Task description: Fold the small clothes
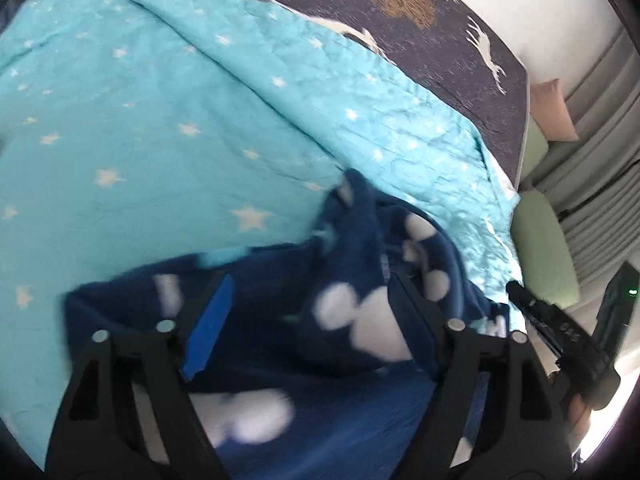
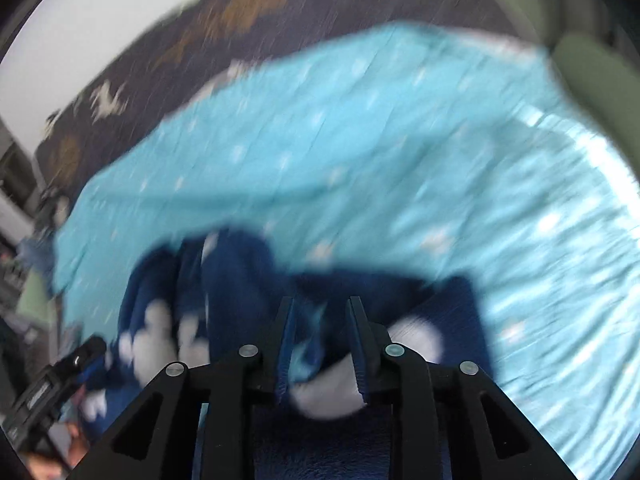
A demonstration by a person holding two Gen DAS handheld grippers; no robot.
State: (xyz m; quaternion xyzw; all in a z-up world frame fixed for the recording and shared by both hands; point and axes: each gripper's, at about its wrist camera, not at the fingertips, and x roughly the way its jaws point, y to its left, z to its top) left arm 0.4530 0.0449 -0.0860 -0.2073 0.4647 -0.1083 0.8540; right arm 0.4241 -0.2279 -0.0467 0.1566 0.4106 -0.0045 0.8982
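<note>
A small dark blue fleece garment with white blobs [image 1: 344,320] lies bunched on a turquoise star blanket [image 1: 160,128]. My left gripper [image 1: 308,292] has its jaws wide apart, with the fleece lying loose between and over them; its right finger is partly hidden by cloth. In the right wrist view, which is blurred, my right gripper [image 2: 320,320] has its jaws close together with a fold of the blue garment [image 2: 240,280] pinched between them. The right gripper also shows in the left wrist view [image 1: 560,320] at the garment's right edge. The left gripper shows in the right wrist view [image 2: 52,392] at lower left.
The blanket [image 2: 400,160] covers a bed with a dark navy cover with white deer and gold trees [image 1: 440,20]. Pale green cushions [image 1: 544,248] and a pink one [image 1: 556,108] lie past the bed's right edge, beside grey curtains [image 1: 600,160].
</note>
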